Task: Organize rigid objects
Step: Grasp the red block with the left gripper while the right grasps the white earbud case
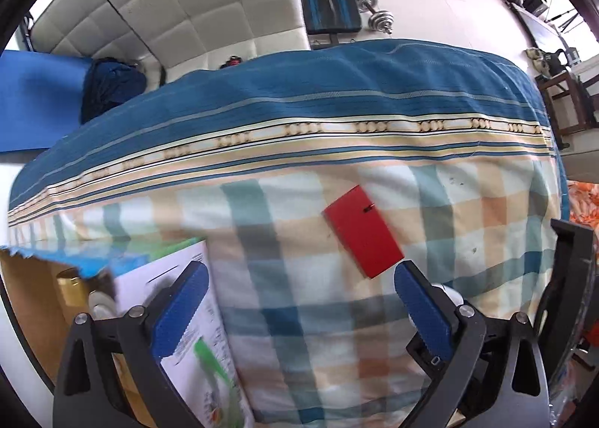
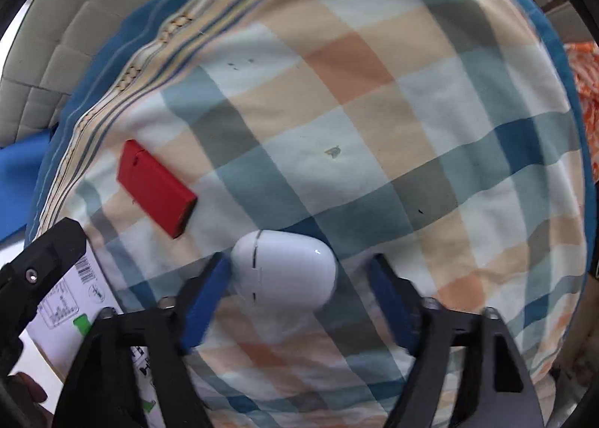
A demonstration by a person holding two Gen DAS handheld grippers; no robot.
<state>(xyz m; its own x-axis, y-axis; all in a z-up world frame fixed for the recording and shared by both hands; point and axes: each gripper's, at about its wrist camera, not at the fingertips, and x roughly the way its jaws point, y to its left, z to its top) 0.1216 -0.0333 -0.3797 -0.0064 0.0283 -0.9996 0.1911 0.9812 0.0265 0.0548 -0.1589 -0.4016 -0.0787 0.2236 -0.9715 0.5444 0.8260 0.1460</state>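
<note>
A red box (image 1: 363, 231) lies flat on the checked bedsheet (image 1: 284, 315), just beyond the right fingertip of my left gripper (image 1: 301, 270). That gripper is open wide with only sheet between its blue pads. In the right wrist view the red box (image 2: 155, 186) lies to the left. A white egg-shaped case (image 2: 284, 270) lies between the pads of my right gripper (image 2: 299, 261). The left pad is at the case's edge, and a gap shows between the case and the right pad. A sliver of the white case (image 1: 451, 295) shows behind the left gripper's right finger.
A white printed carton (image 1: 213, 353) lies under the left gripper's left finger, beside an open cardboard box (image 1: 33, 300) holding a gold-lidded jar (image 1: 71, 284). The sheet's blue striped border (image 1: 337, 91) hangs over the far edge. Beyond it are a quilted white cushion (image 1: 209, 1) and dumbbells (image 1: 374, 12).
</note>
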